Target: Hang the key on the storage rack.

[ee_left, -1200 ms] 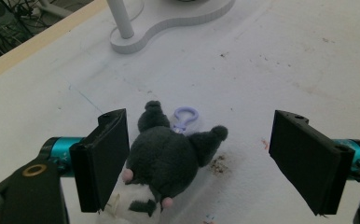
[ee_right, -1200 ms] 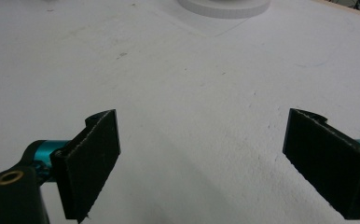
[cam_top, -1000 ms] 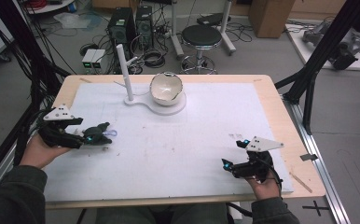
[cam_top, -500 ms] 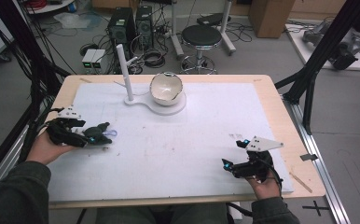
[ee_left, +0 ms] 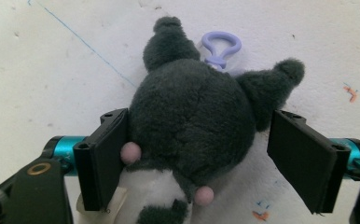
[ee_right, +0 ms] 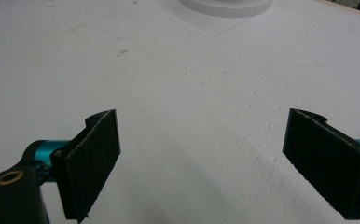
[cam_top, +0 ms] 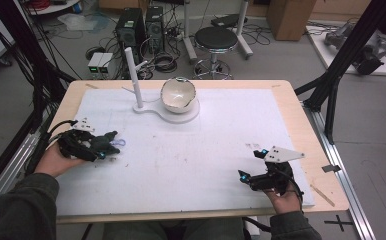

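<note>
While the left gripper (ee_left: 199, 158) is held low over the white mat (cam_top: 206, 155) at the left of the high view, a dark grey plush toy (ee_left: 192, 126) lies between its jaws. Its jaws have just been closing but stand wide: in the left gripper view the left pad touches the plush at its side, the right pad stands clear of it with mat showing between. The toy lies flat, with two ears pointing to the upper part of that frame, a lilac keyring loop (ee_left: 221, 46) just beyond them, and a white patch with two pink dots toward the bottom edge.

The right gripper (ee_right: 215, 163) rests at the lower right of the high view, well apart from the toy, jaws spread wide over bare mat with nothing between them.

At the upper centre of the high view a white stand (cam_top: 153, 107) carries an upright post and a white bowl (cam_top: 177, 95).
</note>
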A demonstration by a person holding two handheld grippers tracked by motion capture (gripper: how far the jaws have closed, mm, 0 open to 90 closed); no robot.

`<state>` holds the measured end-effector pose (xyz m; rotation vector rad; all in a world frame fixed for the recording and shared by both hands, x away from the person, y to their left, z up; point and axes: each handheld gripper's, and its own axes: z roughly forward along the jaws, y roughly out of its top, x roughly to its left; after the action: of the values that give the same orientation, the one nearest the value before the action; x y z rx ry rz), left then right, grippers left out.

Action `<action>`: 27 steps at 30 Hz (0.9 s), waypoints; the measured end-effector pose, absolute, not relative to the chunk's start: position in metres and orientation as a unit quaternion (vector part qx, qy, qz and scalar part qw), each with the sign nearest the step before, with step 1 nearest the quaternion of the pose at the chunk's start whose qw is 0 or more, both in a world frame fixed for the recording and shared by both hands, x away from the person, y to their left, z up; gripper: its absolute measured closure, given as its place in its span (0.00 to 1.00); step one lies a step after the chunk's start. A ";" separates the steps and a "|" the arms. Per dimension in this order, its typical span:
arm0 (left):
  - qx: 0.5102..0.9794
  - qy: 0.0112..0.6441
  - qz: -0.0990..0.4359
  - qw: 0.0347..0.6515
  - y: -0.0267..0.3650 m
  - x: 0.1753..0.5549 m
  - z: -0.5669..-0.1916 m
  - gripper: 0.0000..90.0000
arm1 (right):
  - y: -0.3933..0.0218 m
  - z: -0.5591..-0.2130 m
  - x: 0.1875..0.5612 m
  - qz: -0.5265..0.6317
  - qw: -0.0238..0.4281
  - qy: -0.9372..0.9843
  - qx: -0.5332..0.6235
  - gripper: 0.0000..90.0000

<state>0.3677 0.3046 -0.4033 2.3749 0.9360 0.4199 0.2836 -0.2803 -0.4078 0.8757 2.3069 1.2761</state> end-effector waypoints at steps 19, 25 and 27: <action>0.888 0.333 0.178 0.262 0.304 0.363 -0.402 0.45 | -0.284 -0.406 0.282 0.459 0.185 0.810 0.314 0.11; 0.883 0.334 0.180 0.275 0.308 0.360 -0.403 0.48 | -0.283 -0.407 0.282 0.458 0.183 0.811 0.315 0.11; 0.883 0.334 0.176 0.279 0.309 0.358 -0.402 0.49 | -0.284 -0.407 0.282 0.458 0.182 0.811 0.315 0.11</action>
<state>0.3582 0.3095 -0.4019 2.3689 0.8967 0.4725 0.2824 -0.2835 -0.4066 0.8894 2.2894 1.2915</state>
